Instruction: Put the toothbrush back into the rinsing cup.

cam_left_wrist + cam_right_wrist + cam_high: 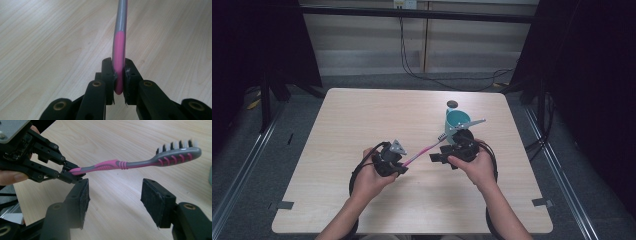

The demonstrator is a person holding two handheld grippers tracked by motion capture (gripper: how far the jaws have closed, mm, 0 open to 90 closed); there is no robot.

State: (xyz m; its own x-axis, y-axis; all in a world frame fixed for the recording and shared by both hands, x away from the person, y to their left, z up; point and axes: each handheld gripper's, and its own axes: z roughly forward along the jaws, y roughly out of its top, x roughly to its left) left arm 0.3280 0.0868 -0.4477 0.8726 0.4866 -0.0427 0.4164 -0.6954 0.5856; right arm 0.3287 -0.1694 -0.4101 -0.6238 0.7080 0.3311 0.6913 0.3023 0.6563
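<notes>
A pink and grey toothbrush [422, 150] hangs above the table, bristle head toward the teal cup [457, 121]. My left gripper [401, 164] is shut on the pink tail of its handle [119, 72]. In the right gripper view the toothbrush [135, 163] stretches across, head at the right, with the left gripper [72, 173] clamping its end. My right gripper [113, 203] stands open just below the handle, its pads apart and empty; in the high view the right gripper [437, 157] sits right of the handle, in front of the cup.
A small dark round object [452, 104] lies behind the cup. The pale wooden table [362, 115] spreads bare to the left and front. Black cables run on the floor behind the table, and dark curtains stand on both sides.
</notes>
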